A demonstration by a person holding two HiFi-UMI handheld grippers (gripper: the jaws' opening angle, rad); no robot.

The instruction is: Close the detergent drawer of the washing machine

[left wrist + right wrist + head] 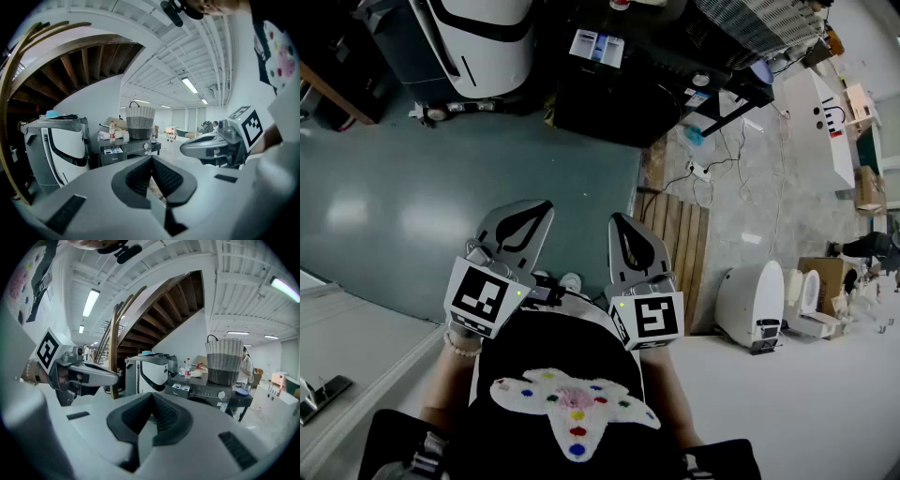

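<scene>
A: Where's the drawer (596,45)?
B: Pulled out at the washer's (619,108) top, far across the floor (441,187).
A: And the claws?
B: Both clenched on nothing: left claw (546,204) and right claw (617,217), side by side, well apart from it.

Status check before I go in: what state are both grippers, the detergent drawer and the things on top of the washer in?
Left gripper: shut, empty, well short of the washer.
Right gripper: shut, empty, beside the left one.
Detergent drawer: pulled out, compartments showing.
Basket: upright on the washer.
Bottle: upright, beside the basket.
</scene>
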